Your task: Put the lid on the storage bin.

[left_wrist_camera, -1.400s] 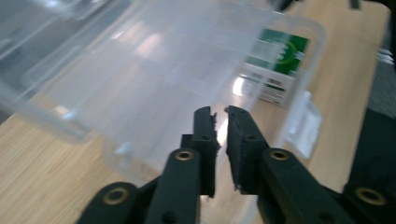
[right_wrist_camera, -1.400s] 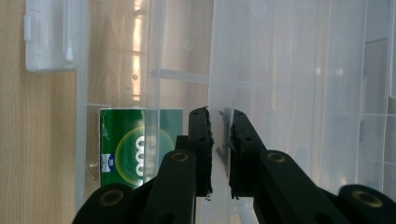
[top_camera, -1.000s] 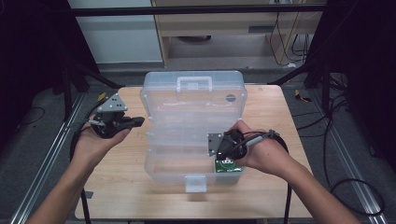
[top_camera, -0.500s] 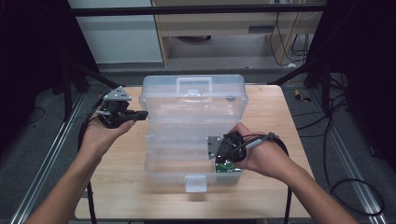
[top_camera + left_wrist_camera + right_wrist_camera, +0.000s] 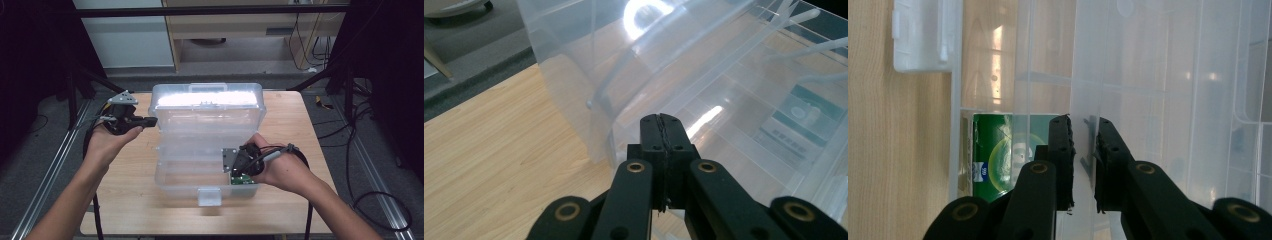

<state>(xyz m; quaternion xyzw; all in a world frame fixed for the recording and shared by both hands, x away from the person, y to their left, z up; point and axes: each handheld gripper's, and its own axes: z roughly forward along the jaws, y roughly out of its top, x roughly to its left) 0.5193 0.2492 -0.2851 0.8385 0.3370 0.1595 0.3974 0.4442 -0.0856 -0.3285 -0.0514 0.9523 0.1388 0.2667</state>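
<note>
No print on the green box (image 5: 998,155) is legible.

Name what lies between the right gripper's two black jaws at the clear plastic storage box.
In the right gripper view, a thin clear plastic panel of the clear plastic storage box stands between the right gripper's jaws. A green carton lies inside, beside one jaw.

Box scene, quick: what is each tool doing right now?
Left tool: closed, holding nothing.
Right tool: closed on a clear box wall.

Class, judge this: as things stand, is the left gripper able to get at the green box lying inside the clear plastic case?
Probably yes: the clear case stands open, so the green box is uncovered. The left gripper, shut, waits outside its left wall; the right gripper crowds that corner.
</note>
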